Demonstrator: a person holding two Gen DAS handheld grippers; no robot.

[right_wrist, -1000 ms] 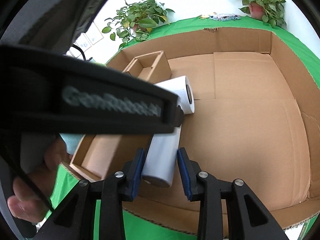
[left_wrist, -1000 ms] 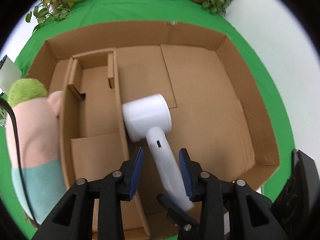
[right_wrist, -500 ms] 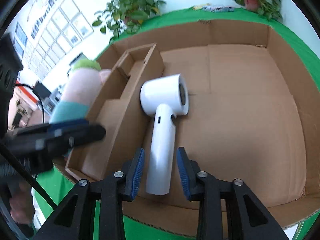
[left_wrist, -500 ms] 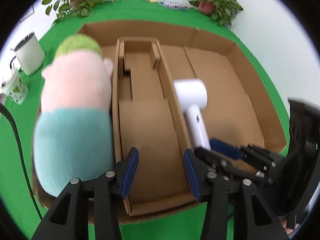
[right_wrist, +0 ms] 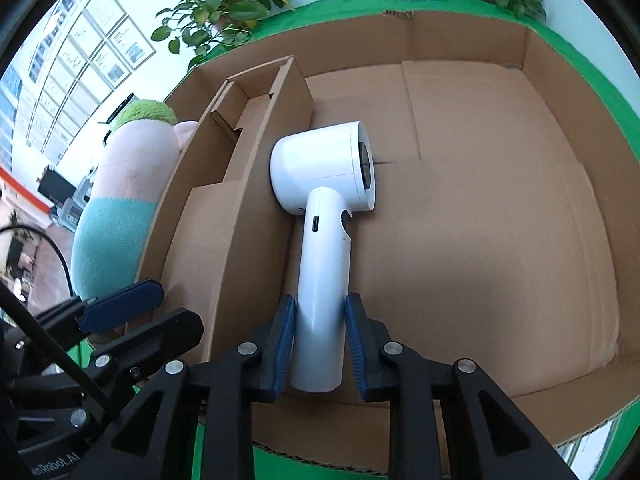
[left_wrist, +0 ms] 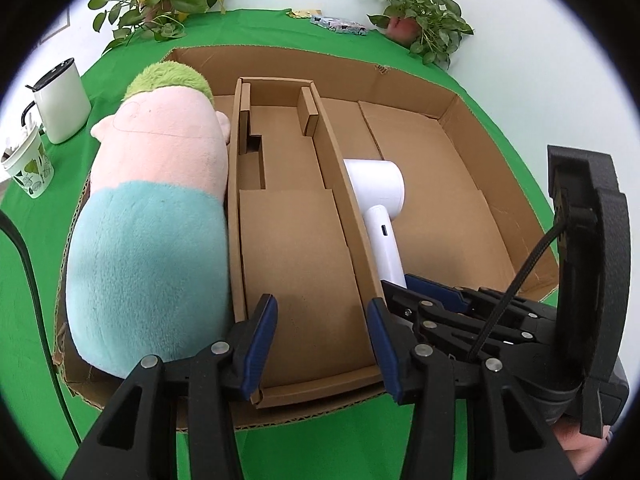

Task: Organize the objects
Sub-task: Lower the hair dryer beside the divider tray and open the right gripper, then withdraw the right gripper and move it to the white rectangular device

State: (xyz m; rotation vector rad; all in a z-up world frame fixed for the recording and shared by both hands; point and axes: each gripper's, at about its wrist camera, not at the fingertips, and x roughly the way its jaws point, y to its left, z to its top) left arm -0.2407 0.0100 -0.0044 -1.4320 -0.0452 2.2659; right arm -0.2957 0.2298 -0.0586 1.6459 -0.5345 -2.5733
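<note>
A white hair dryer (right_wrist: 324,176) lies on the floor of the big cardboard box (right_wrist: 460,40), against the inner cardboard insert (right_wrist: 224,232). My right gripper (right_wrist: 320,304) has its blue pads on both sides of the dryer's handle, and its jaws are closing on it. In the left wrist view the dryer (left_wrist: 376,188) shows past the insert's right wall, with the right gripper (left_wrist: 440,292) on its handle. My left gripper (left_wrist: 320,308) stands open above the insert (left_wrist: 292,248) with nothing between its pads. A plush toy (left_wrist: 156,200) in pink, teal and green lies left of the insert.
A white lidded mug (left_wrist: 62,104) and a patterned paper cup (left_wrist: 28,168) stand on the green cloth (left_wrist: 120,420) left of the box. Potted plants (left_wrist: 160,4) line the far edge. A black cable (left_wrist: 24,260) runs down the left side.
My left gripper let go of the dryer's handle, opened a little and swung left over the insert. My right gripper came down around the handle and narrowed onto it.
</note>
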